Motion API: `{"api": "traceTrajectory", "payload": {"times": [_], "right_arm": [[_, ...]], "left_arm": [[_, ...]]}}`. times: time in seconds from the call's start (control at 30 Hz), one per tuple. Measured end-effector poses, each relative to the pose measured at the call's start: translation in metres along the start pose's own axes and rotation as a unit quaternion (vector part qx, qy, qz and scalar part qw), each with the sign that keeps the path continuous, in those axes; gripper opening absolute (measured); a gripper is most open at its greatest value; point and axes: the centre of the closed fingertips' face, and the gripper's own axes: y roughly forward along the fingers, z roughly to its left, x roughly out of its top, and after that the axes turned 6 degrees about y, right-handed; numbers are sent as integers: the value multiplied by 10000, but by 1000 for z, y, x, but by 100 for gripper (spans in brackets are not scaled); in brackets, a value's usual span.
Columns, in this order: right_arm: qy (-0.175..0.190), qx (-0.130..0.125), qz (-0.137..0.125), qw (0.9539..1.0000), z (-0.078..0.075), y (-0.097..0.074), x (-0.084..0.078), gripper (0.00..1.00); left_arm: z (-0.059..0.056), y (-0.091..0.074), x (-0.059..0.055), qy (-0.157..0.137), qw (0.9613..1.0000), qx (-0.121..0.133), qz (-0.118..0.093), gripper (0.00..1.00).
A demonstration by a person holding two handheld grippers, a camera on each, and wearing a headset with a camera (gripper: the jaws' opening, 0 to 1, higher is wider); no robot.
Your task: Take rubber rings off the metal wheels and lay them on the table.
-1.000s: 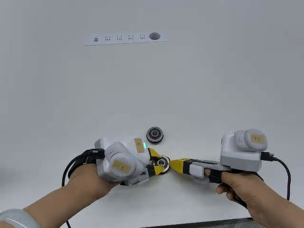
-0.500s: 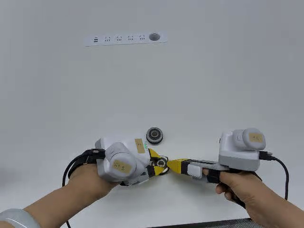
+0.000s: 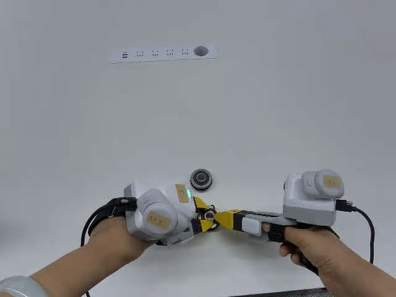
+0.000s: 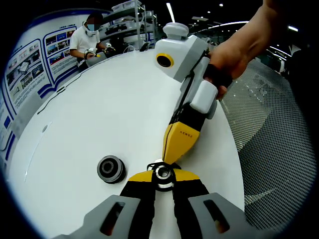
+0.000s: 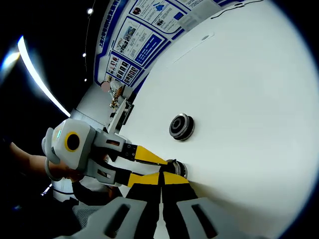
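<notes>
L gripper (image 3: 205, 214) is clamped on a metal wheel (image 4: 162, 173); R gripper (image 3: 221, 218), jaws together, points tip-to-tip at it.

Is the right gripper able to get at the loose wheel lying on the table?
Probably yes. Bare table lies between the right gripper and the loose wheel, nothing in the way. Its jaws are shut, though, at the held wheel in the left gripper.
</notes>
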Motion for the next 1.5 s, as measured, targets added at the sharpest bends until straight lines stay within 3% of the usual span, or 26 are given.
{"api": "traceTrajectory", "payload": {"times": [0.17,0.83,1.17,1.5], "right_arm": [[-9,130,-9,9999,10,1,2,1],[91,-31,-108,9999,0,-3,4,1],[105,-40,-117,9999,-1,-3,4,1],[108,63,-138,9998,6,-4,4,1]], "left_arm": [[0,0,0,-2,10000,6,3,12],[0,-3,3,49,9999,49,-75,16],[1,-10,8,-34,9996,111,-260,24],[3,-11,-1,-44,9995,178,-248,39]]}}
